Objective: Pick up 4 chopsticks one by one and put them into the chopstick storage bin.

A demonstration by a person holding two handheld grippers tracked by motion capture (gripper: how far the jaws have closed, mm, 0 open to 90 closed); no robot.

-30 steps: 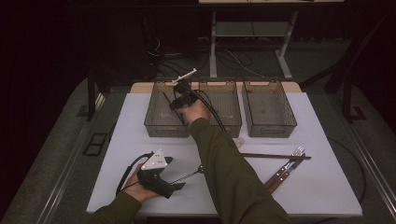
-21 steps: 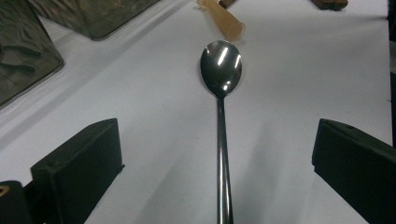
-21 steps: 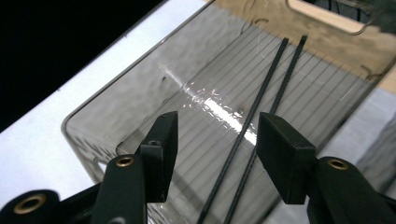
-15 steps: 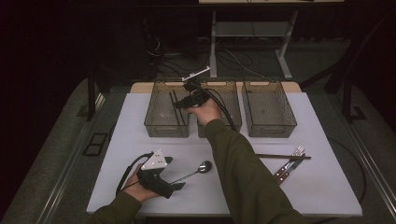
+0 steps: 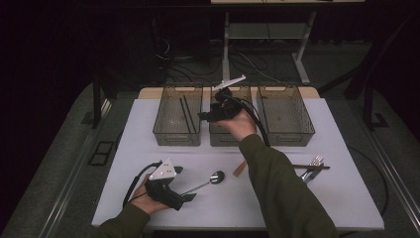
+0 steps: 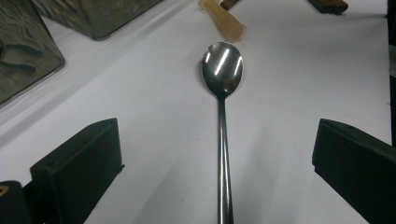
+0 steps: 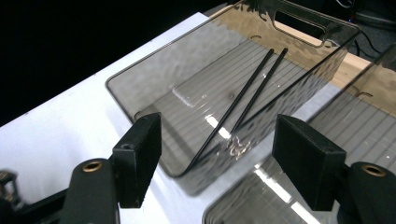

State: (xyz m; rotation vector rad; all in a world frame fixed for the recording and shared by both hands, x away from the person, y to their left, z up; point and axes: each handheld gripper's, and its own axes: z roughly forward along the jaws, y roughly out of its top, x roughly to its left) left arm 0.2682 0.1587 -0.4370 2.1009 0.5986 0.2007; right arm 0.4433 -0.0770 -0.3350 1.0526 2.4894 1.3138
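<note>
A metal spoon [image 5: 216, 176] [image 6: 222, 74] lies on the white table [image 5: 346, 198], bowl pointing away. My left gripper [image 5: 187, 191] [image 6: 219, 140] rests low over its handle, with the jaws wide on either side and not touching it. My right gripper [image 5: 208, 115] [image 7: 217, 135] hangs above the middle bin [image 5: 225, 139], pointing toward the left bin [image 5: 177, 139] [image 7: 140, 70]. Its jaws have just been opening and nothing is between them. Two black chopsticks [image 5: 185, 111] [image 7: 247, 100] lie in the left bin.
A third smoky bin [image 5: 292, 136] stands at the back right. A fork and brown-handled utensils [image 5: 312, 166] lie at the right, behind my right sleeve. A tan handle [image 5: 240, 167] [image 6: 224, 21] lies just beyond the spoon's bowl.
My right hand has drawn back from above the left bin, rightward and a little up, to above the middle bin. The left hand and spoon have stayed put.
</note>
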